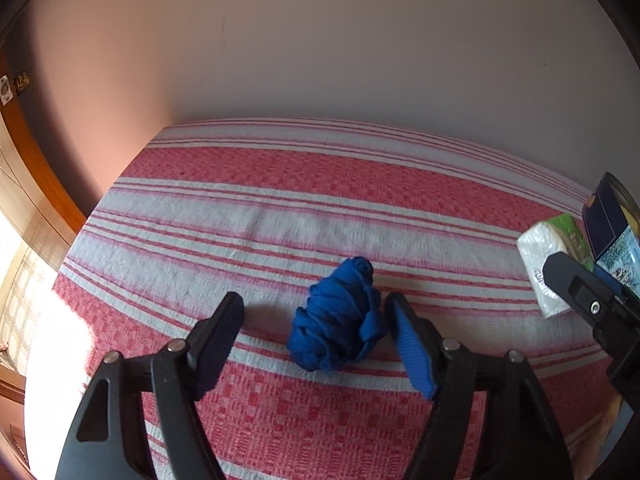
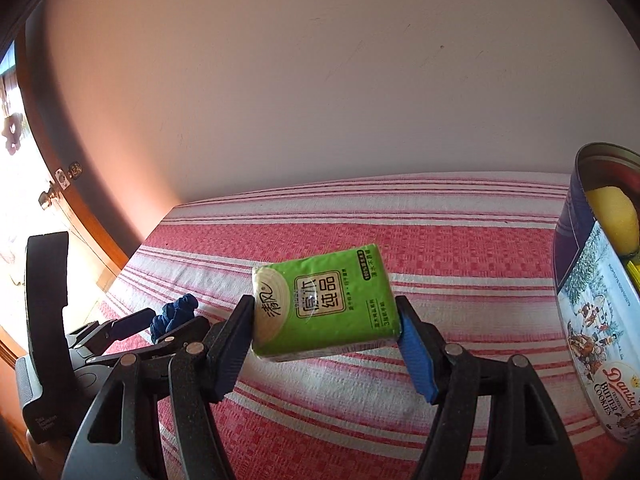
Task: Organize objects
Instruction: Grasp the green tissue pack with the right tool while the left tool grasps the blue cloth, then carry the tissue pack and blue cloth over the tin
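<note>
On a red-and-white striped bedspread (image 1: 320, 200) against a bare wall, the right gripper (image 2: 326, 334) clamps its jaws on a green tissue pack (image 2: 324, 304), apparently bound for the open cookie tin (image 2: 592, 300); the left gripper (image 1: 316, 336), jaws released, straddles a blue knotted cloth (image 1: 340, 316).

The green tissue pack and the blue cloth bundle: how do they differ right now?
The tissue pack is a flat, smooth, printed green packet; the cloth bundle is a crumpled, knotted blue lump. The tissue pack is clamped between the right gripper and tilted; the cloth bundle lies on the striped cover. The left gripper straddles the bundle, a gap showing at its left finger. Both are small, soft items over the same cover.
</note>
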The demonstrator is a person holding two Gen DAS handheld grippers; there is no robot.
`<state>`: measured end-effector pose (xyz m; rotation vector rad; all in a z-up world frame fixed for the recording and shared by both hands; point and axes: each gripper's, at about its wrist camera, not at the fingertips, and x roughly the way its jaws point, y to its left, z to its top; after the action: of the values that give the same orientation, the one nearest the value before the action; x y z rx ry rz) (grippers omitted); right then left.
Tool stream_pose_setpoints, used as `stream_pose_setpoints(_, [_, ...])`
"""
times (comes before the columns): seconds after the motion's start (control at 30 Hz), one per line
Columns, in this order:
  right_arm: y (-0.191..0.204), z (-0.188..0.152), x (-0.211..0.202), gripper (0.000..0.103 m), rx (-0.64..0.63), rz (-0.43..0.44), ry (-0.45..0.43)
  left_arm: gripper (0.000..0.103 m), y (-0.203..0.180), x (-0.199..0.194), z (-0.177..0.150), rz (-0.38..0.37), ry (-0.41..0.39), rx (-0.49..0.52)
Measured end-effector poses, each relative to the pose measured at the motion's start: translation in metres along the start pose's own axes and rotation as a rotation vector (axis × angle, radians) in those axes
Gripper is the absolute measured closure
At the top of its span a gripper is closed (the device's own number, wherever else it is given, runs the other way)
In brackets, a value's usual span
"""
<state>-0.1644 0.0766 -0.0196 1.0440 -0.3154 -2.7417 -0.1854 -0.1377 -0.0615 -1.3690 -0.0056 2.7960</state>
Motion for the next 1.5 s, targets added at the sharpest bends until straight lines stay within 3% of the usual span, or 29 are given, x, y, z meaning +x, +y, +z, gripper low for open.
stream_pose_setpoints(0.07, [-0.001,0.0,-0.003,0.033,-0.005,-0.004,-0.003,0.065,-0.002,0.0,0.001,-0.004,-0.013,0.006])
stream_pose_setpoints(0.23, [0.008,0.0,-0.002,0.033,-0.028,-0.018,-0.02,0.065,-0.001,-0.005,0.0,0.006,-0.033,-0.001])
stream_pose_setpoints(0.53, [0.01,-0.011,-0.048,0.033,-0.05,-0.096,-0.23,0.065,-0.031,-0.061,-0.017,0.166,-0.332,0.107])
stream_pose_setpoints(0.67, [0.007,-0.019,-0.065,0.033,-0.058,-0.121,-0.258,0.065,-0.044,-0.075,-0.024,0.214,-0.413,0.147])
stream_pose_setpoints(0.97, [-0.024,-0.034,-0.096,0.033,-0.026,-0.149,-0.231,0.065,-0.056,-0.087,-0.038,0.185,-0.423,0.102])
stream_pose_setpoints(1.2, [-0.049,-0.045,-0.127,0.033,-0.048,-0.177,-0.249,0.065,-0.084,-0.1,-0.059,0.187,-0.437,0.129])
stream_pose_setpoints(1.5, [-0.069,-0.052,-0.138,0.033,-0.06,-0.185,-0.257,0.065,-0.12,-0.111,-0.072,0.186,-0.436,0.148])
